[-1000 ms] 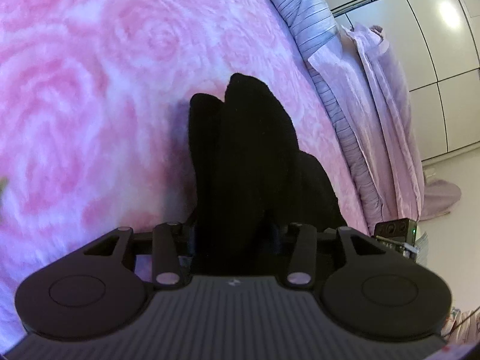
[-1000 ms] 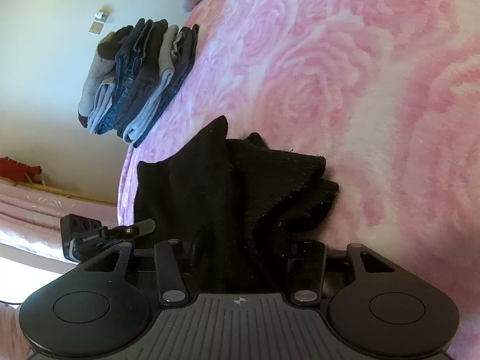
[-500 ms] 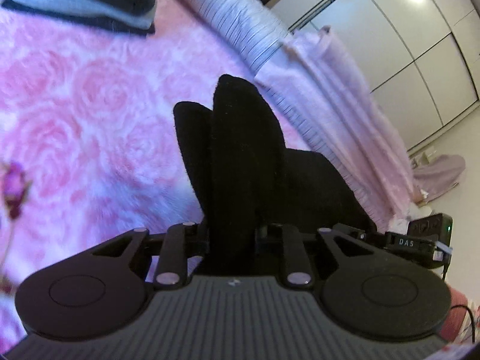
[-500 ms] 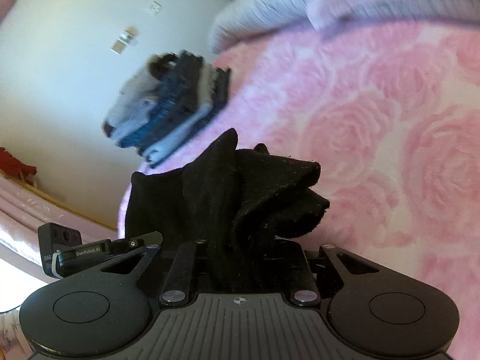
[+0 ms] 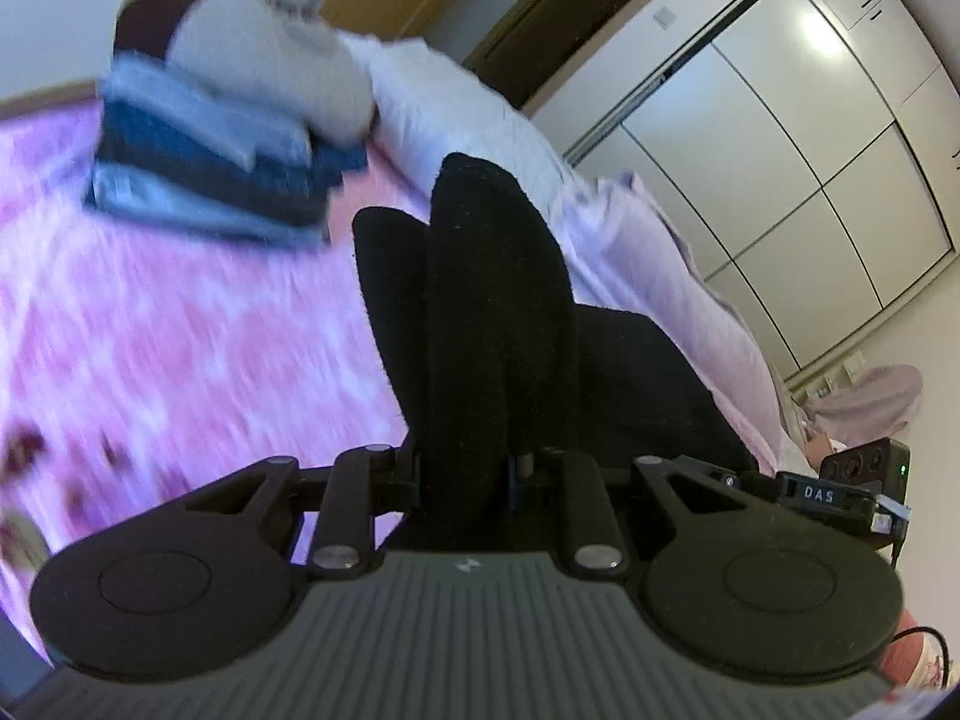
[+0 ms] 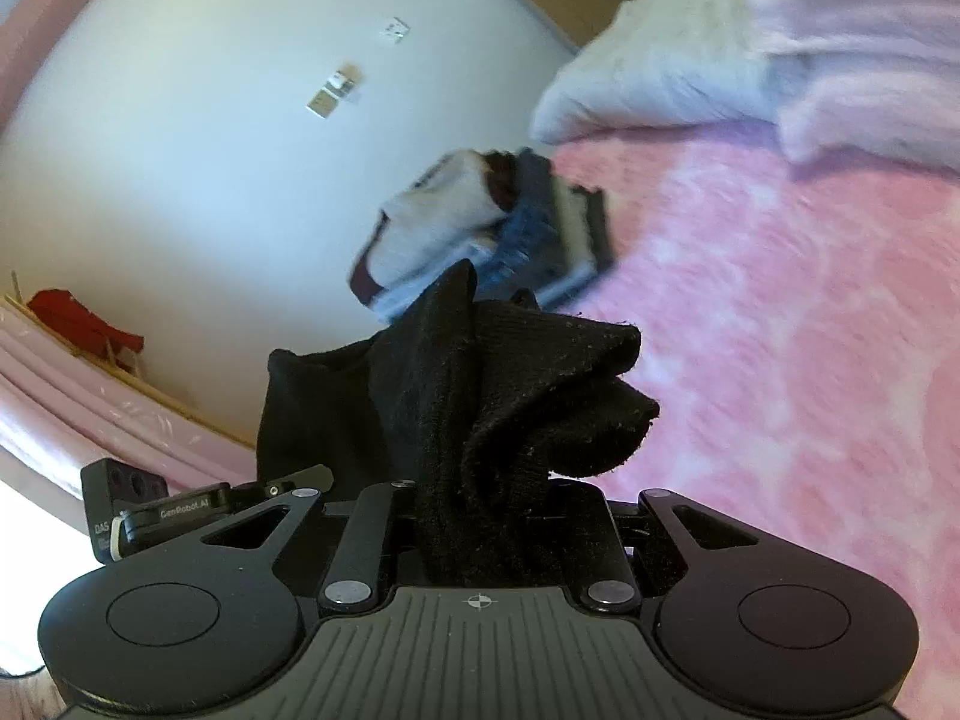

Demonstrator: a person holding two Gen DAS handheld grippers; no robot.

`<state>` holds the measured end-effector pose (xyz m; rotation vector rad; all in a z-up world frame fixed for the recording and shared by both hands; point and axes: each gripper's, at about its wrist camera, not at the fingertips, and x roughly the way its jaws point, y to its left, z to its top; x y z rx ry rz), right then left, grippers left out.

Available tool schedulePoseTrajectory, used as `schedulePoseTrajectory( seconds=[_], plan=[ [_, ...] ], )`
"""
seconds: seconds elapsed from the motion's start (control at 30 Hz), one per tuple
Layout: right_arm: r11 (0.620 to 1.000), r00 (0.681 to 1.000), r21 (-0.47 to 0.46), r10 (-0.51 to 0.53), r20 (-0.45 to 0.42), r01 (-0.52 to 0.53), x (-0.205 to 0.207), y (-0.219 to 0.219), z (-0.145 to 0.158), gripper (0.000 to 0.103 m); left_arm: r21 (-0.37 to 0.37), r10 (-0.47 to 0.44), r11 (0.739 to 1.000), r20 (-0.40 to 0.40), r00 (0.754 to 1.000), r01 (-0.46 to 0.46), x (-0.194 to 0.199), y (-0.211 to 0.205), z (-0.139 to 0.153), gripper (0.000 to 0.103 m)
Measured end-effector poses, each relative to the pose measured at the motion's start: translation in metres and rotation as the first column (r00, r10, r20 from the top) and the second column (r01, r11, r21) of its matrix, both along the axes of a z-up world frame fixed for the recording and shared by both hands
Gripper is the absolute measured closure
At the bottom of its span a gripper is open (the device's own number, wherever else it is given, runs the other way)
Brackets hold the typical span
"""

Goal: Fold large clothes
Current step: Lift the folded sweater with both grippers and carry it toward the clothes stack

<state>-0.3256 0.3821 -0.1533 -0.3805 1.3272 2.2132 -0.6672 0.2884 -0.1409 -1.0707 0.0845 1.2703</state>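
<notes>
A black knitted garment (image 5: 492, 312) is bunched up between the jaws of my left gripper (image 5: 462, 468), which is shut on it. My right gripper (image 6: 486, 498) is shut on another bunched part of the same black garment (image 6: 510, 396). Both hold the cloth above the pink rose-patterned bedspread (image 5: 180, 360) (image 6: 780, 330). The fingertips of both grippers are hidden under the fabric. The right gripper's body (image 5: 852, 480) shows at the right edge of the left wrist view, and the left gripper's body (image 6: 150, 504) at the left of the right wrist view.
A stack of folded clothes (image 5: 210, 180) (image 6: 498, 228) sits at the far end of the bed. White and lilac pillows and bedding (image 5: 468, 114) (image 6: 750, 54) lie behind it. White wardrobe doors (image 5: 810, 138) stand to the right, a pale wall (image 6: 210, 120) to the left.
Both grippers have tilted upward and lifted with the black garment still held. The folded stack, pillows and walls have come into view where mostly bedspread showed before.
</notes>
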Motion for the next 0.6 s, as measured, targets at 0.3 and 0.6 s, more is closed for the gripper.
schedulePoseTrajectory(
  seconds=[0.3,0.6],
  plan=[
    [0.999,0.998,0.030,-0.013,-0.057,0.015,-0.150,0.167,0.027,0.088,0.088,0.023,0.996,-0.045,0.999,-0.019,-0.160,0.139,0.059,0.084],
    [1.000,0.999,0.008,0.016,-0.046,-0.016,-0.291,0.338,0.038,0.088,0.087,0.097,0.992,-0.042,0.994,-0.093,-0.284,0.273,0.076,0.084]
  ],
)
